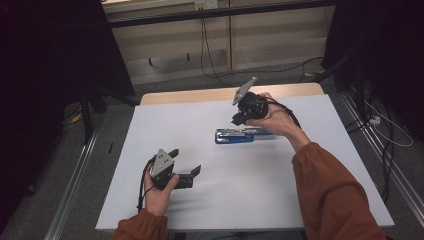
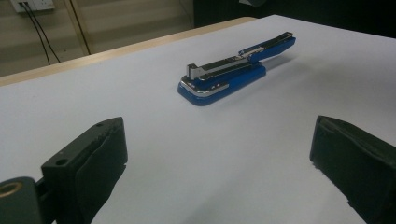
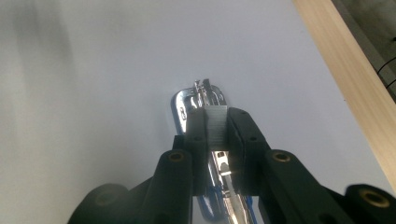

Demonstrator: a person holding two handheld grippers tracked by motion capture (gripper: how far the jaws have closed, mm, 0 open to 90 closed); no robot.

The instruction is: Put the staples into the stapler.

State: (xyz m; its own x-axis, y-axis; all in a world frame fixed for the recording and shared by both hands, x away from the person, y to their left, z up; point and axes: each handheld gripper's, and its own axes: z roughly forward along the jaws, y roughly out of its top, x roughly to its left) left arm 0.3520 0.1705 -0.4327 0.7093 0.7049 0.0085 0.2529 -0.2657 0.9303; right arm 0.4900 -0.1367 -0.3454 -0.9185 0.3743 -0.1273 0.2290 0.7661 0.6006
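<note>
The left gripper (image 1: 186,165) rests low near the table's (image 1: 320,200) front edge, its jaws spread wide around bare white surface. Further out at mid-table lies the blue stapler (image 1: 244,135), its top swung open and its metal channel shiny. Above it the right gripper (image 3: 218,135) pinches a grey strip of staples (image 3: 218,125) between narrow jaws. Open tabletop lies on both sides, with a wooden strip along the far edge.

Dim room: white table (image 1: 300,200), grey floor (image 1: 165,85), pale wall panels (image 1: 165,45), dangling cables (image 1: 205,50).
</note>
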